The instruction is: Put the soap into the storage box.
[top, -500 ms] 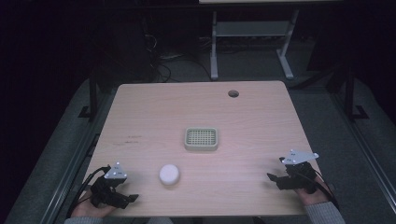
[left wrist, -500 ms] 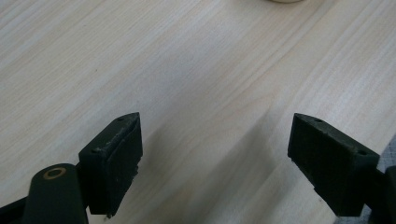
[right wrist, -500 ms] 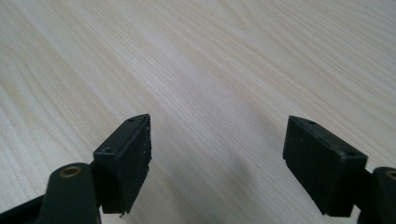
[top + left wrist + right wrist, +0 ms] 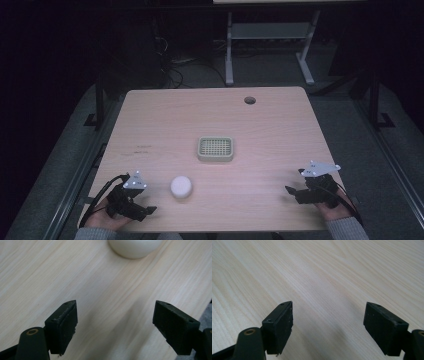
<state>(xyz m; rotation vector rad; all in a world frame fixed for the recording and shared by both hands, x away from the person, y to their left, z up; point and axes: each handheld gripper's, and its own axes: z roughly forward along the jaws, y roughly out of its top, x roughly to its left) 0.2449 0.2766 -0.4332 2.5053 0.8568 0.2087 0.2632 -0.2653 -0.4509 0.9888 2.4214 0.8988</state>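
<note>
A small white round object (image 4: 181, 186) lies on the wooden table (image 4: 250, 125) near the front left. Its lower edge shows at the top of the left gripper view as a white dome (image 4: 135, 247). A pale green gridded square tray (image 4: 216, 149) sits at the table's middle. My left gripper (image 4: 146, 211) rests at the front left corner, open, with nothing between its jaws (image 4: 115, 325). The white object lies a short way ahead and to its right. My right gripper (image 4: 291, 194) rests at the front right, open over bare wood (image 4: 328, 327).
A round cable hole (image 4: 250, 100) is near the table's far edge. Beyond the table stands a white metal frame (image 4: 265, 45) with cables on a dark floor. Grey rails run along both table sides.
</note>
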